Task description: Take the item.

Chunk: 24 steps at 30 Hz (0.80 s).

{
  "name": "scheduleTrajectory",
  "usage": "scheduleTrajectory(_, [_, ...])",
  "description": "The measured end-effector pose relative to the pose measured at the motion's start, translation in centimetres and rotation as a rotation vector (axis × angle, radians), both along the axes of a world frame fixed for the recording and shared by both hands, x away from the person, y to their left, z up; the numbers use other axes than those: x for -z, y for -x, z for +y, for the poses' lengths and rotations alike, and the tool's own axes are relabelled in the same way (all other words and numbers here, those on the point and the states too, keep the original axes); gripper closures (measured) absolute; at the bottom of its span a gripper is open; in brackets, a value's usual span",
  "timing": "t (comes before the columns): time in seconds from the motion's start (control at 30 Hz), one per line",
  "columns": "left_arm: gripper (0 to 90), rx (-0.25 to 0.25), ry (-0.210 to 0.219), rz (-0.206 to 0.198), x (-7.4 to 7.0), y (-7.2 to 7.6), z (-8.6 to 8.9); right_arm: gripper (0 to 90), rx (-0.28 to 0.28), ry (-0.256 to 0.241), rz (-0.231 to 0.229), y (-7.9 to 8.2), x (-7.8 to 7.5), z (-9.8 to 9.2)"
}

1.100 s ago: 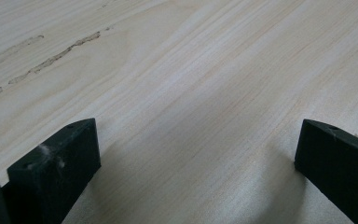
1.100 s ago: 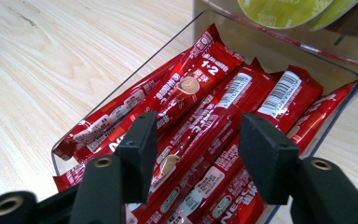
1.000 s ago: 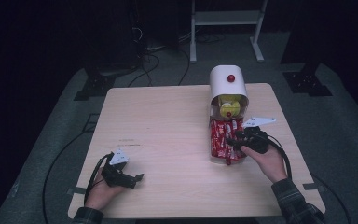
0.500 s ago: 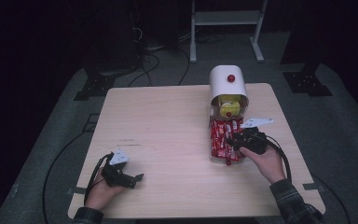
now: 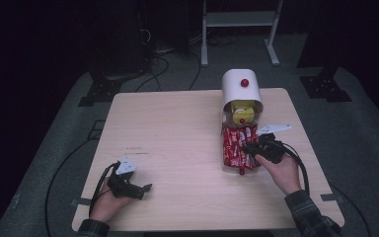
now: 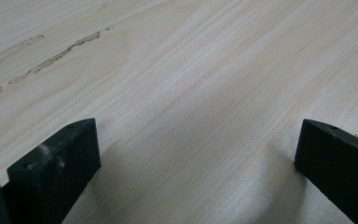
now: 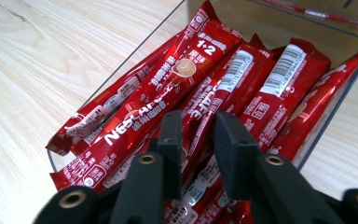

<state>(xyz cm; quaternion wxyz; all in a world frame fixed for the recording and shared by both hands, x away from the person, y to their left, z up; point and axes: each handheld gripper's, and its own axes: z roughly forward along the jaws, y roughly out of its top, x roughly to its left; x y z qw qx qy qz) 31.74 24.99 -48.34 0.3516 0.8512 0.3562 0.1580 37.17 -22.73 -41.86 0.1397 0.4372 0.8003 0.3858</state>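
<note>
I see my right gripper clamped, seemingly, on a red coffee stick in the clear tray; my left gripper rests spread apart on the table.

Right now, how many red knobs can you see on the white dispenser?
2: one red knob on the white dispenser's top, another at its yellow-lit opening. Others may be hidden.

The red coffee sachet in the clear tray reads "NESCAFÉ" in white along its length and "1+2" near its top end. Neighbouring sachets carry white barcode panels; their small print is illegible.
</note>
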Motion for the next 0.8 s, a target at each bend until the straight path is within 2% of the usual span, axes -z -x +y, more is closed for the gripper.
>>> scheduleTrajectory(0.33, [0.0, 0.0, 0.0, 0.0, 0.0, 0.0, 0.0, 84.3, 0.018, -0.036, 0.033, -0.1, 0.2, -0.5])
scheduleTrajectory(0.8, [0.0, 0.0, 0.0, 0.0, 0.0, 0.0, 0.0, 87.3, 0.0, -0.077, 0.075, -0.5, 0.1, -1.1])
